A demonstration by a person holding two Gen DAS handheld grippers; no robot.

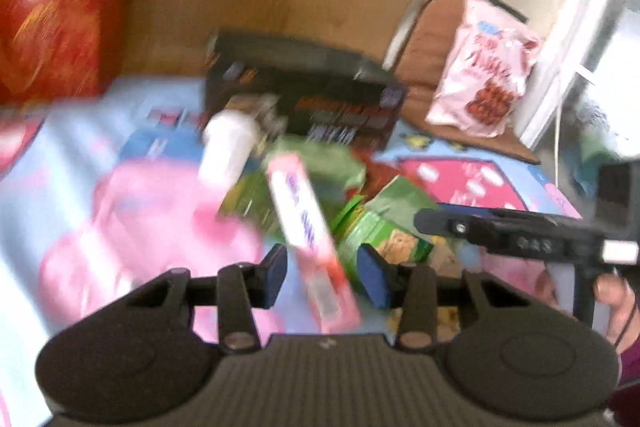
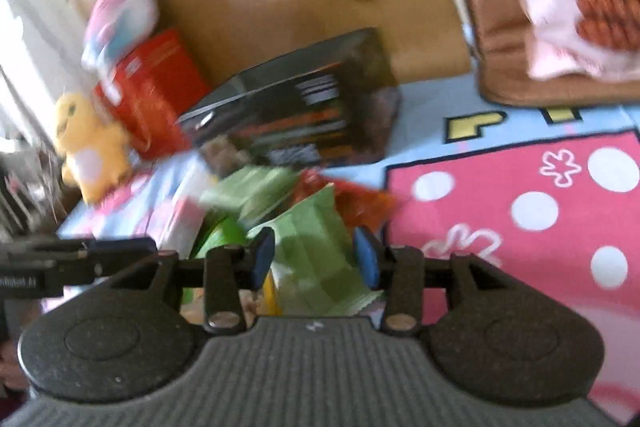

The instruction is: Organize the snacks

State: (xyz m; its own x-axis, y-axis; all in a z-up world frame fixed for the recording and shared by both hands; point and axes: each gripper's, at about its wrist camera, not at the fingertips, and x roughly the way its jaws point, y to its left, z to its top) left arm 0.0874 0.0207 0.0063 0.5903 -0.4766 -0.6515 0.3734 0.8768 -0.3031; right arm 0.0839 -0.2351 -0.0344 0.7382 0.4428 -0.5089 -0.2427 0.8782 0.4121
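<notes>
Left wrist | long pink carton | crinkly green packets | patterned mat

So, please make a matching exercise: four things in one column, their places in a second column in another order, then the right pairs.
Things:
1. pink bag
2. plush chick
3. black box
4. pink box

Places:
A. between the left gripper's fingers
B. on the brown cushion
C. behind the snack pile
D. beside the red box

Pairs: 1-B, 2-D, 3-C, 4-A
</notes>
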